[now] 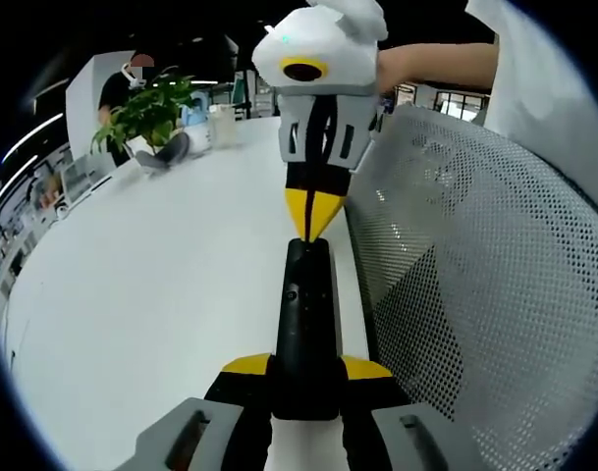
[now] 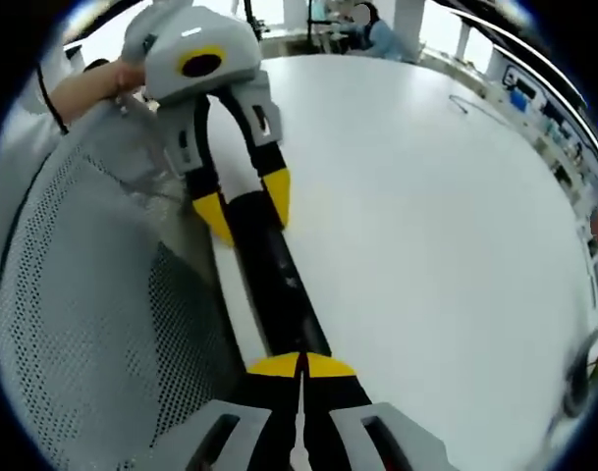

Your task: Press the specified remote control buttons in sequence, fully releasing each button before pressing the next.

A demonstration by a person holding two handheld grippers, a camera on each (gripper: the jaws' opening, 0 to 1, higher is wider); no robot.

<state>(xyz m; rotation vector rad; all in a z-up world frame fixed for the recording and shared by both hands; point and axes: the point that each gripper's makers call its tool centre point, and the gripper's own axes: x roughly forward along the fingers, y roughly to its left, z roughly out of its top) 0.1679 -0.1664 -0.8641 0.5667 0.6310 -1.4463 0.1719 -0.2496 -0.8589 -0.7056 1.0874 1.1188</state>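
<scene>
A long black remote (image 1: 306, 304) lies above the white table (image 1: 161, 294), near its edge. My left gripper (image 1: 306, 366) is shut on the remote's near end, one yellow-tipped jaw on each side. My right gripper (image 1: 311, 216) comes in from the top, jaws shut together, with its yellow tips meeting the remote's far end. In the right gripper view, my right gripper (image 2: 300, 368) has its closed tips on the remote (image 2: 279, 285). The left gripper (image 2: 244, 208) clamps the remote's other end there. I cannot make out which button is under the tips.
A grey mesh chair back (image 1: 475, 294) stands close beside the table edge, right next to the remote, and also appears as the chair back (image 2: 92, 294). A potted plant (image 1: 151, 113) and small items sit at the table's far end, where a person is seated.
</scene>
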